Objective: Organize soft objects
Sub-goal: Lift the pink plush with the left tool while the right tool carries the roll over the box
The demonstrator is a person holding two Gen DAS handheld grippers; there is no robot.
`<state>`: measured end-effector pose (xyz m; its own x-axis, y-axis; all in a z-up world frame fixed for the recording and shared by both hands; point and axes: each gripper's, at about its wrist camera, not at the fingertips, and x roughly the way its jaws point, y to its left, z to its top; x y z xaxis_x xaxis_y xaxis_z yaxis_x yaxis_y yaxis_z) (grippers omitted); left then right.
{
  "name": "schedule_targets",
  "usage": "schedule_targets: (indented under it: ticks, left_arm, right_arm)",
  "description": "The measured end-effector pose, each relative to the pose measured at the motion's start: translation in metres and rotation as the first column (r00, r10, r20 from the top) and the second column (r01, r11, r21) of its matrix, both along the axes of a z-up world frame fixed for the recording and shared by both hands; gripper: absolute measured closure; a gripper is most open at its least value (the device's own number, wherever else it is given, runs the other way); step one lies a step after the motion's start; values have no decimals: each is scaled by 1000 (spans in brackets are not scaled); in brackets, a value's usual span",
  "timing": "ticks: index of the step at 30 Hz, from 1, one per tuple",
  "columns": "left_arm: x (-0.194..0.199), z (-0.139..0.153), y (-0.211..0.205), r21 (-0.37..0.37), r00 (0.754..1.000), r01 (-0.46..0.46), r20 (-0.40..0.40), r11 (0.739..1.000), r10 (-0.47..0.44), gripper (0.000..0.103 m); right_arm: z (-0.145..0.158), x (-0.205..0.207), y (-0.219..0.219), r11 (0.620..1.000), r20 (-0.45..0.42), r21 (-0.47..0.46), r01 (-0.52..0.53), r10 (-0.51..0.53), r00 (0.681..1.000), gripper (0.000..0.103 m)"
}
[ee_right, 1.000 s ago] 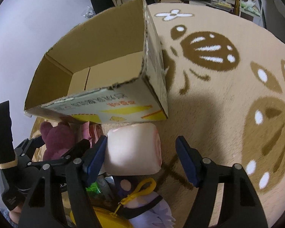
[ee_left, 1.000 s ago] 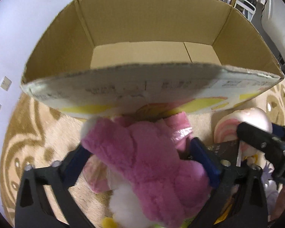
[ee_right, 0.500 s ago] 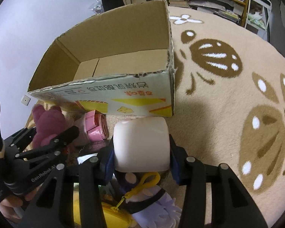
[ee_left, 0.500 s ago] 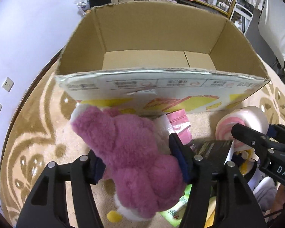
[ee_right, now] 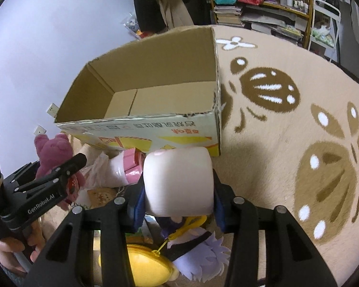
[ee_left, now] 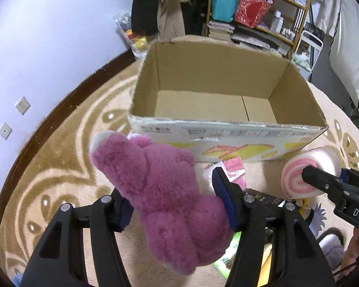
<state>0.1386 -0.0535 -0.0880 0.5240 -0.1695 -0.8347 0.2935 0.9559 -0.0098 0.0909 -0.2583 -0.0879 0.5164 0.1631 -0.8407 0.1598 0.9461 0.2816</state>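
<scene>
My left gripper (ee_left: 174, 201) is shut on a pink plush bear (ee_left: 165, 191) and holds it above the rug, just in front of the open cardboard box (ee_left: 227, 134). The bear also shows in the right wrist view (ee_right: 52, 148). My right gripper (ee_right: 178, 198) is shut on a pale pink swirl-roll cushion (ee_right: 178, 181), lifted near the box's front right corner (ee_right: 215, 129). The roll shows in the left wrist view (ee_left: 308, 174). The box floor is bare.
A pile of soft things lies on the patterned rug (ee_right: 299, 143) below the grippers: a yellow pouch (ee_right: 141, 265), a purple-white plush (ee_right: 198, 253), a pink packet (ee_left: 234, 172). Shelves (ee_left: 258, 12) stand behind the box, a wall (ee_left: 47, 35) at left.
Both grippers have risen and pulled back from the box. My right gripper closed on the roll cushion and lifted it. The pink bear has come up with my left gripper.
</scene>
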Motion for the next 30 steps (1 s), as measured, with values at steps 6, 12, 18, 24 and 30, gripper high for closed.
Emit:
schedule_targets:
  ticks: [6, 12, 18, 24, 30]
  left_arm:
    - [-10, 25, 9, 1, 997, -8, 81, 1000, 8, 44]
    - [-15, 51, 16, -17, 990, -1, 139, 1000, 3, 44]
    - [-13, 83, 9, 11, 972, 27, 234, 1000, -29, 44]
    - [0, 91, -5, 38, 959, 39, 281, 999, -48, 44]
    - [19, 93, -14, 34, 957, 40, 285, 999, -48, 44]
  right_arm:
    - [19, -11, 2, 1000, 53, 1, -4, 4, 999, 56]
    - [44, -20, 3, 1000, 116, -4, -3, 4, 993, 56]
    - [71, -21, 2, 1000, 199, -14, -3, 6, 980, 56]
    - [82, -10, 1, 999, 244, -48, -5, 17, 970, 56]
    - [80, 2, 0, 999, 264, -52, -13, 27, 964, 56]
